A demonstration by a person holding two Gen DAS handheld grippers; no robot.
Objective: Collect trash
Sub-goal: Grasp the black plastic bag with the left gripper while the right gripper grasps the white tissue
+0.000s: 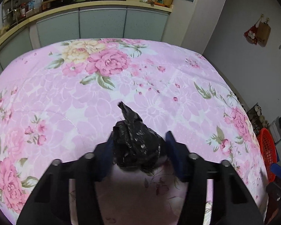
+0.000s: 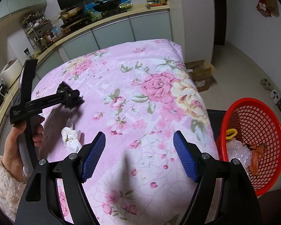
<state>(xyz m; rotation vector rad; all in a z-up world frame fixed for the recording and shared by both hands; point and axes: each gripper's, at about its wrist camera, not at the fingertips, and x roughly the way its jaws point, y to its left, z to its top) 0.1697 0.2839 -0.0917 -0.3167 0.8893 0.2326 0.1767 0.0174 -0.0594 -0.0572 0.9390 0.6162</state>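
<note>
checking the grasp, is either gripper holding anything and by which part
Left gripper brackets the black plastic bag around its bunched body; closure unclear. Right gripper holds nothing.

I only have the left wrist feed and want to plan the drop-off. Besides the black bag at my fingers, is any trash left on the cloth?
Observer: Yes, a crumpled white wad lies on the cloth, near your left hand.
Operator: Is the red basket holding anything?
Observer: The red basket holds clear plastic and an orange scrap.
Operator: Is the right gripper free?
Observer: The right gripper is open, holding nothing.
</note>
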